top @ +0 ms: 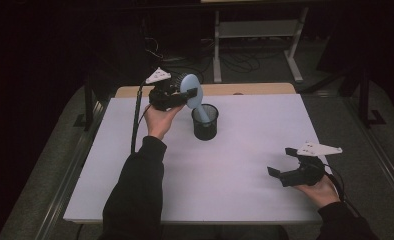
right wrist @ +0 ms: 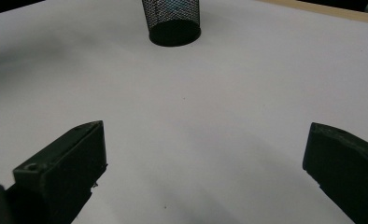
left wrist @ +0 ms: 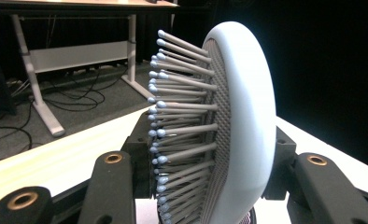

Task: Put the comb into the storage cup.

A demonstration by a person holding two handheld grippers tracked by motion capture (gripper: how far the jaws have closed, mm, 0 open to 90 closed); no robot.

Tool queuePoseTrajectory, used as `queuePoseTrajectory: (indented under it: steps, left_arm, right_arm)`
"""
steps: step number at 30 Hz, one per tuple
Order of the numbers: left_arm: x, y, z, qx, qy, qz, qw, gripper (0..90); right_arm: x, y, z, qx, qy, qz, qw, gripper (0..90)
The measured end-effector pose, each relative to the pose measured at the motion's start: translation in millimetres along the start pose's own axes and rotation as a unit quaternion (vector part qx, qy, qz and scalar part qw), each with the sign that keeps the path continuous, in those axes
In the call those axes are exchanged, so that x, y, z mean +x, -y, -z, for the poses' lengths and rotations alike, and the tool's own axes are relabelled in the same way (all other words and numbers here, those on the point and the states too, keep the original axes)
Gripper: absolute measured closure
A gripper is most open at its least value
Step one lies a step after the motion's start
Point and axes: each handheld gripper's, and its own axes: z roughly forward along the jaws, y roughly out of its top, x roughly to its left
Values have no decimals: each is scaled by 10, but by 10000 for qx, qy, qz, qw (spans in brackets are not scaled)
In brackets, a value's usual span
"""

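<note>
1. Nearest the person, at the right front of the white table [top: 235,165], the right gripper [top: 284,167] rested low in the hand, jaws spread wide and holding nothing; in the right gripper view its two black jaws stood far apart over bare table.
2. Mid-table, a little further out, stood the black mesh cup [top: 205,121], upright and well apart from the idle gripper.
3. Just above the cup, the left gripper [top: 177,95] was clamped on the head of a pale blue hairbrush [top: 191,90]; the left gripper view had the bristles [left wrist: 182,116] sticking out sideways between the jaws.
4. And the handle was already pointing down into the cup! Whether it touched the bottom was hard to tell.
5. So, by my reading: brush picked up and partly lowered in, with the release and the withdrawal left to do.
6. Beyond the table, desk legs and cables sat in the dark.
</note>
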Motion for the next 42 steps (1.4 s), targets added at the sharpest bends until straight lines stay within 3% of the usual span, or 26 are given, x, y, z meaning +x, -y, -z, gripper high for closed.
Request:
queuePoseTrajectory:
  steps: [19,26,33,38,42]
  left_arm:
    - [167,277,9,-198,-26,637,9978,508]
    - [206,359,28,-235,-73,752,9969,502]
    - [226,386,69,-240,-74,788,9966,492]
    - [177,367,81,-154,-152,539,9983,472]
    - [151,363,84,-93,-186,495,9986,448]
  right_arm:
    - [-5,30,59,-82,53,-16,10000,0]
    - [-12,46,88,-118,59,-41,9999,0]
    - [-11,50,84,-92,59,-28,9999,0]
    - [-14,49,87,-98,62,-25,9999,0]
    - [-29,58,88,-85,91,-40,9999,0]
